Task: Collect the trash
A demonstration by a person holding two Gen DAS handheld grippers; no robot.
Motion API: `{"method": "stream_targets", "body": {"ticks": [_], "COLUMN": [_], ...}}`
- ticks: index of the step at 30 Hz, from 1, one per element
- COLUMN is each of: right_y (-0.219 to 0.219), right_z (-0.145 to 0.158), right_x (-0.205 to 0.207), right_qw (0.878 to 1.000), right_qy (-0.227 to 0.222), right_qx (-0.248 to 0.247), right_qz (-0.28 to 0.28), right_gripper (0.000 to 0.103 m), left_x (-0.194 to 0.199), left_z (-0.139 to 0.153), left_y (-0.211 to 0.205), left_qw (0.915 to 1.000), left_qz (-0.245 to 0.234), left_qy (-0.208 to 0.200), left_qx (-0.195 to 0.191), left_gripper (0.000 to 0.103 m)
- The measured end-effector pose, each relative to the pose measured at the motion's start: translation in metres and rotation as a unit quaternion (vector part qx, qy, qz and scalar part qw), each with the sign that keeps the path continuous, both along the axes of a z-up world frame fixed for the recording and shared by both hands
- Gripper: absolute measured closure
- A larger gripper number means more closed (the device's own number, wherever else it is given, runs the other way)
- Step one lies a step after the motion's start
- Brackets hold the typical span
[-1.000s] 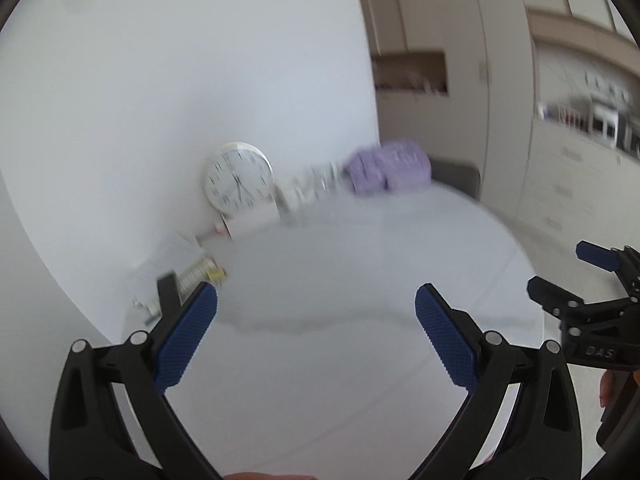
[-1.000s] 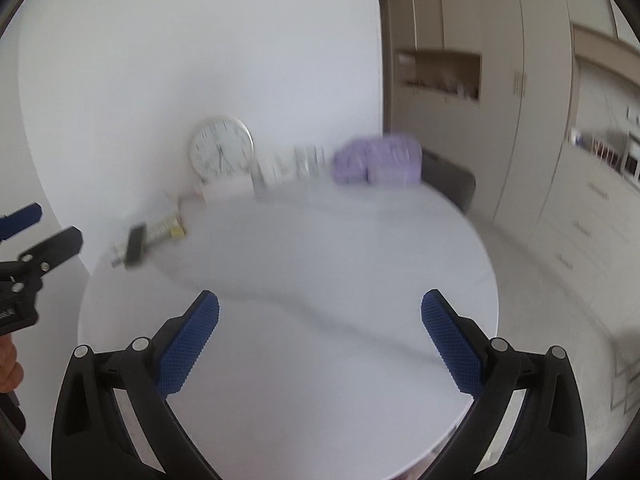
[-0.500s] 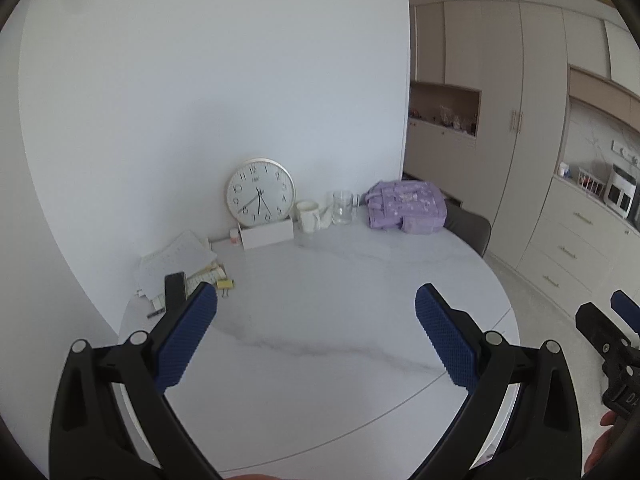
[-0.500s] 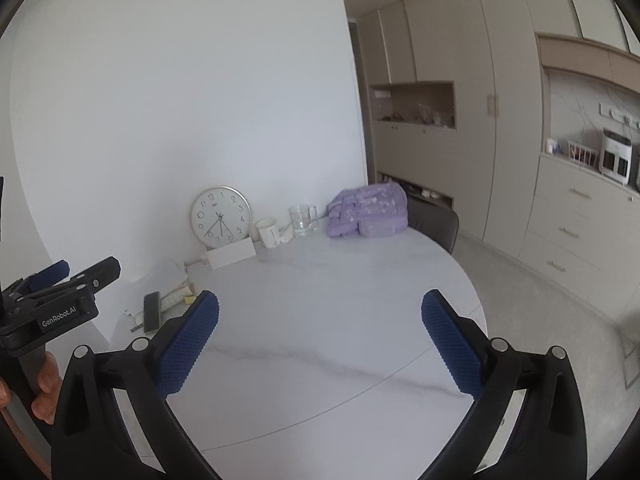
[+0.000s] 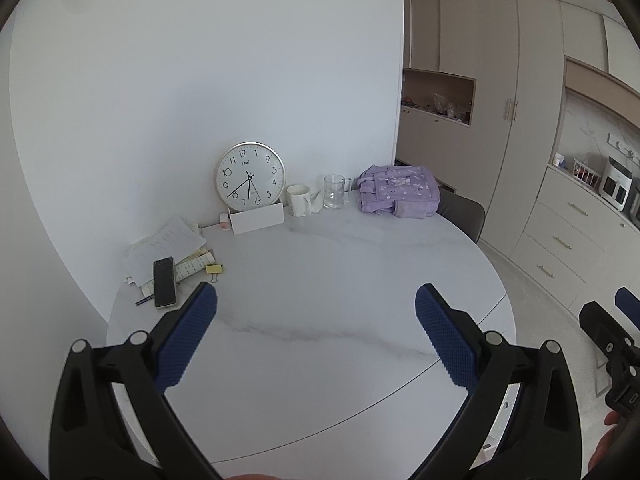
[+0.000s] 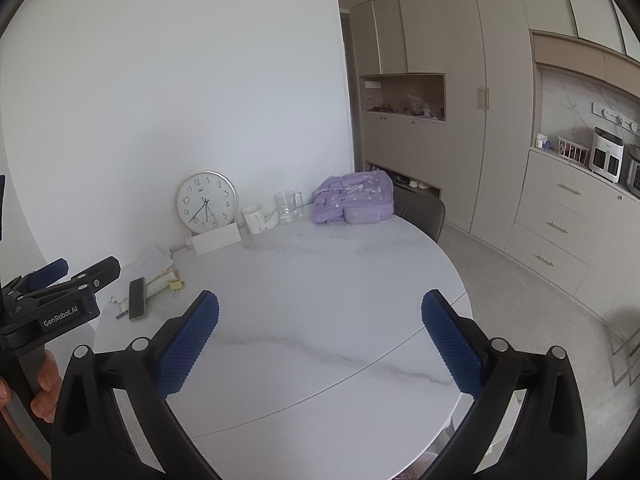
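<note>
- The round marble table is sitting mostly bare; its clutter is crowding the wall side.
- The left gripper and right gripper are hanging above the near edge, each with jaws wide apart and gripping nothing, likely surveying for trash.
- The clock is leaning on the wall behind a white card.
- Likely trash is lying far left: loose papers under a phone, well apart from both grippers.

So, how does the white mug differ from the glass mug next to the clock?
The white mug is opaque, while the glass mug is clear and see-through. The white mug stands nearer the clock; the glass mug stands nearer the purple bag. The glass mug looks a little taller. Both stand upright on the table by the wall, and both have a handle.
</note>
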State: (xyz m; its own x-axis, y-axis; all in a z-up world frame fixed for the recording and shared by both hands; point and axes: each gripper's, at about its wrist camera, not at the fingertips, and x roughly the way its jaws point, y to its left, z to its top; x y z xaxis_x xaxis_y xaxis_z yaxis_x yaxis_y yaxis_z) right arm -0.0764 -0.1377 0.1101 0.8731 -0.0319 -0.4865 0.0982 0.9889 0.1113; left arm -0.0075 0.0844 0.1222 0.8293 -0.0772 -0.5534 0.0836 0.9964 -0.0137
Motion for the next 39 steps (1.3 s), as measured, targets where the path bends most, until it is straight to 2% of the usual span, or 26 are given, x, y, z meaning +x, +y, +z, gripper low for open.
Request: {"method": "stream_targets", "body": {"ticks": [39], "right_y": [-0.014], "right_z": [-0.005], "right_x": [0.000], "right_qw": [1.000], "right_qy": [0.004], "right_qx": [0.005], "right_qz": [0.007], "right_gripper": [0.002], "left_x": [-0.011], "left_z": [0.002], "left_y": [-0.014], "left_qw": [1.0000], "left_qz": [-0.003], "left_qy": [0.000], "left_qx": [0.008], "left_gripper": [0.008]}}
